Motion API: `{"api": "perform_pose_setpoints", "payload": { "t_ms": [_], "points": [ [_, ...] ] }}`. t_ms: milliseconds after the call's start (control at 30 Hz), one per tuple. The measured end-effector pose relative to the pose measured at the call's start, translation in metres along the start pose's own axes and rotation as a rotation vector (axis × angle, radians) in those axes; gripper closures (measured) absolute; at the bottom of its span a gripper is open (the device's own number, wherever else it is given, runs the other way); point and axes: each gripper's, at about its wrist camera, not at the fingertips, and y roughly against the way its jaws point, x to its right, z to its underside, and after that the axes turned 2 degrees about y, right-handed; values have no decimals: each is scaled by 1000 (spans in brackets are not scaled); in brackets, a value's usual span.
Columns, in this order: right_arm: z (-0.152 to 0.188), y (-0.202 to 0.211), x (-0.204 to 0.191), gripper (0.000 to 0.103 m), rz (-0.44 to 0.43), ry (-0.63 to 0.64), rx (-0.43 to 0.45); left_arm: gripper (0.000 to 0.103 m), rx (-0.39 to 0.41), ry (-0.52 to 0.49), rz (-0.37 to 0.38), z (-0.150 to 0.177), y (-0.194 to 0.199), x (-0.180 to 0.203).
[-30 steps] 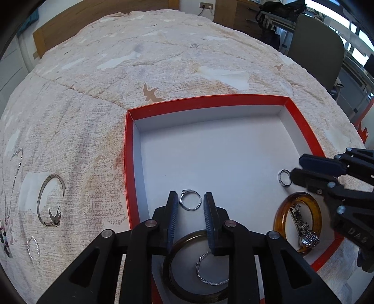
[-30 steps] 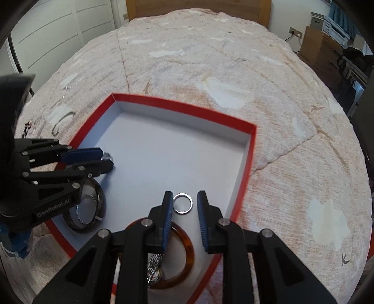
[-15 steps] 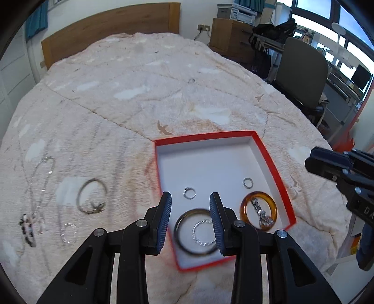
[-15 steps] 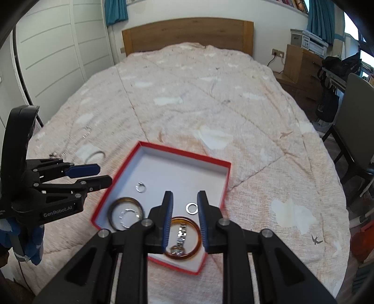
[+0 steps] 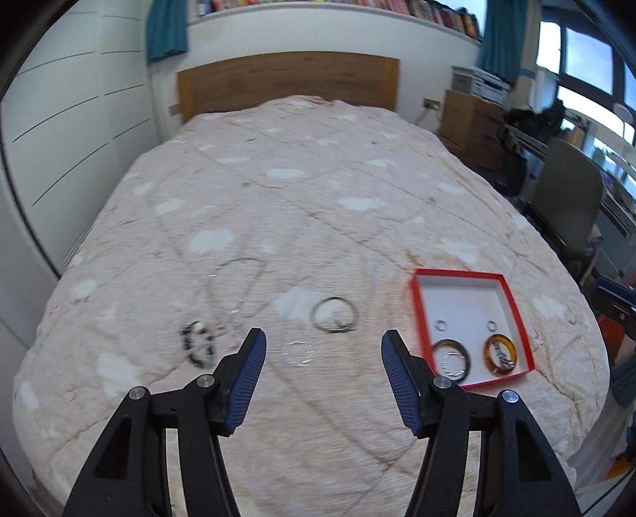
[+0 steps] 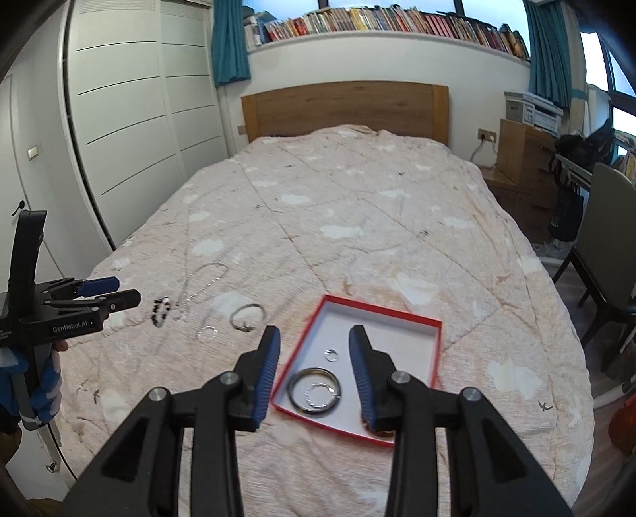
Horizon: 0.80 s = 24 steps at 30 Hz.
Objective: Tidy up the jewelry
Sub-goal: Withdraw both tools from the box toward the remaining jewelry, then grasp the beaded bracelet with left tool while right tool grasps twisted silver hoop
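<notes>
Left wrist view: left claw (image 5: 322, 360) spread wider, empty, risen from red box (image 5: 512, 308); right claw (image 6: 314, 360) likewise.

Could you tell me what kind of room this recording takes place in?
Most likely a bedroom that doubles as a study: a bed with a wooden headboard, white wardrobe doors, and a shelf of books above it.
</notes>
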Motion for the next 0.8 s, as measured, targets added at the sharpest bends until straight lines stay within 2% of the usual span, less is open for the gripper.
{"api": "perform_pose_setpoints", "payload": {
  "t_ms": [200,333,467,633,800],
  "points": [
    [-10,3,-40,68,-47,22,16,25,40,83,-75,12,26,-61],
    [-13,-9,-62,67,-73,33,7,21,49,130,-97,19,28,-91],
    [-16,-29,-79,62,-92,52,-18,20,22,171,-111,25,12,-117],
    [-22,-64,-96,62,-130,70,-51,18,-18,224,-120,30,-19,-142],
    [-22,-115,-111,61,-181,77,-100,16,-45,237,-141,36,-55,-156]
  ]
}}
